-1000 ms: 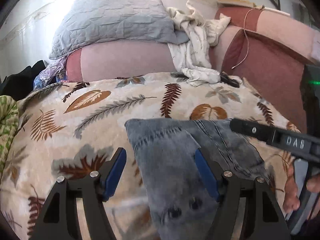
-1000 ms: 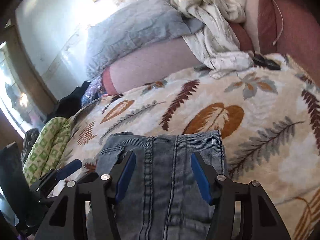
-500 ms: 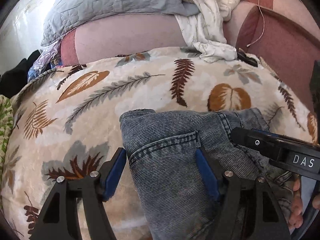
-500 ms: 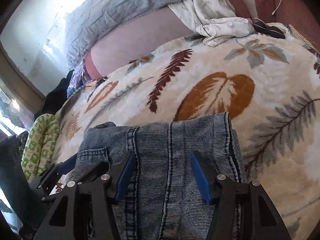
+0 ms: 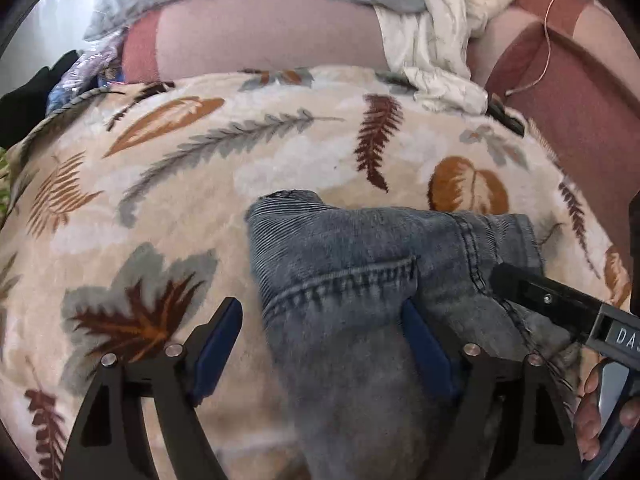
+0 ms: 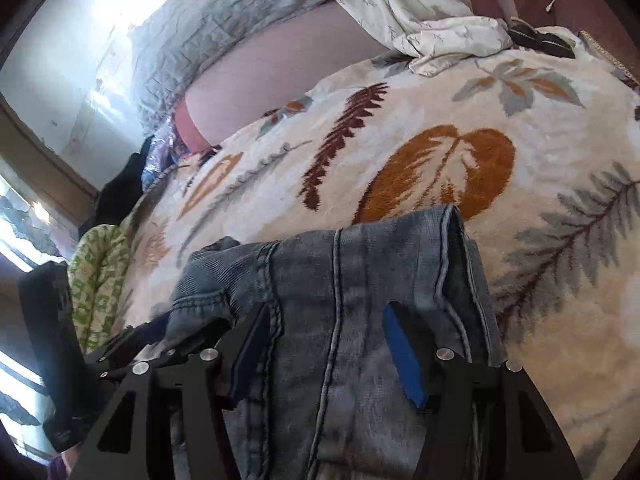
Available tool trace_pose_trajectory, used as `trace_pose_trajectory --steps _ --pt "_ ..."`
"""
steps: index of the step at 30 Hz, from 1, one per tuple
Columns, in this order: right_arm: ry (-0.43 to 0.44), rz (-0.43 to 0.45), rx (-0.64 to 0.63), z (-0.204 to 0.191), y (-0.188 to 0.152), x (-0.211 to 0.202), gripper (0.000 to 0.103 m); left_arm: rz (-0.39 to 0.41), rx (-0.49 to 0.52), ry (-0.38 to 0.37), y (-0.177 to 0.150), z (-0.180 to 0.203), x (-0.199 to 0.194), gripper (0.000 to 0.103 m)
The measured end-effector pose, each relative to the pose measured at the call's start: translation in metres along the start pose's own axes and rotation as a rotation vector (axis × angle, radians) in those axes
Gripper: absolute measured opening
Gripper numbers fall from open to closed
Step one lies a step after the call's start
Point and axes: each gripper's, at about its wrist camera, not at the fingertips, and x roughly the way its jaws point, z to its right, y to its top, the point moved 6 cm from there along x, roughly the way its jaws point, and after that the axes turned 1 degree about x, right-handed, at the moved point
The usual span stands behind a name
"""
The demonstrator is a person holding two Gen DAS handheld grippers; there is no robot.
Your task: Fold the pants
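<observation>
Lying on the leaf-patterned blanket [image 5: 248,160], the folded denim pants [image 5: 360,272] occupy the near centre, top edge toward the far side. The left tongs [image 5: 320,344] are opening: the left pad stands clear over the blanket and the right pad rests on the denim, so nothing is clamped. The right tongs [image 6: 324,340] stand apart over the pants, pads straddling a seam without pinching it. A white cloth [image 5: 436,56] lies far right, beside a grey quilt [image 6: 224,20].

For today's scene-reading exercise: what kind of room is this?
Probably a home living room or bedroom: a leaf-print blanket, a grey quilted pillow on pink upholstery, and jeans being folded.
</observation>
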Motion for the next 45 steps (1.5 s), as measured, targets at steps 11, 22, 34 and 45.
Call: trace_pose_trajectory --steps 11,22,34,45 --pt "-0.021 -0.011 -0.210 -0.024 -0.055 -0.054 0.063 0.132 0.186 0.070 -0.055 0.021 -0.072 0.081" --pt "-0.137 -0.084 -0.332 -0.017 -0.087 -0.031 0.066 0.100 0.227 0.100 -0.080 0.016 -0.049 0.084" --pt "-0.011 0.000 -0.198 -0.011 -0.064 -0.062 0.069 0.205 0.110 -0.050 -0.070 0.003 -0.073 0.084" --pt "0.044 0.102 0.150 0.064 -0.032 -0.096 0.076 0.058 -0.051 -0.300 -0.064 -0.003 -0.053 0.084"
